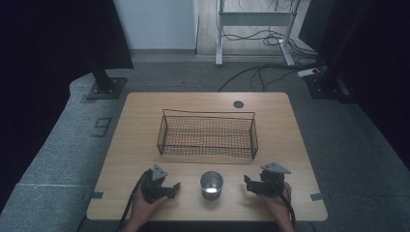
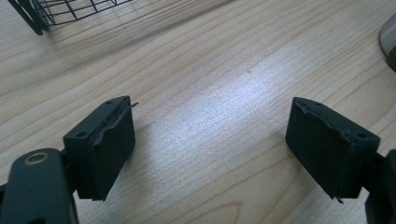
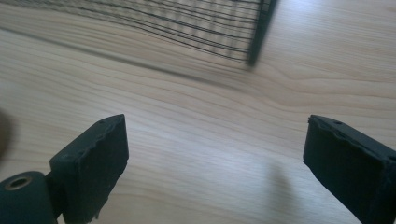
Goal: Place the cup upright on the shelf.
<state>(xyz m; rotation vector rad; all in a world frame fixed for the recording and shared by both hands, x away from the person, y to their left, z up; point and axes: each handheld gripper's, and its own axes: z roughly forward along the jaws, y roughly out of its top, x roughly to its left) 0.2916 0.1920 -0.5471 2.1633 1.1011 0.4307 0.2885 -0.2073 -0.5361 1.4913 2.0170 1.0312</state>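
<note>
A shiny metal cup (image 1: 212, 185) stands upright near the table's front edge, between my two grippers. My left gripper (image 1: 170, 188) rests on the table just left of the cup, held by a hand. Its jaws stand wide open over bare wood in the left gripper view (image 2: 212, 126), and the cup's rim (image 2: 389, 39) shows at the right edge. My right gripper (image 1: 250, 184) sits just right of the cup, also held by a hand. In the right gripper view (image 3: 217, 140) it is open with nothing between the jaws.
A black wire basket (image 1: 207, 135) stands empty at the middle of the wooden table (image 1: 145, 125), beyond the cup; its corner (image 2: 44, 14) and its mesh wall (image 3: 196, 25) are close ahead. A round cable hole (image 1: 238, 104) lies at the far edge.
</note>
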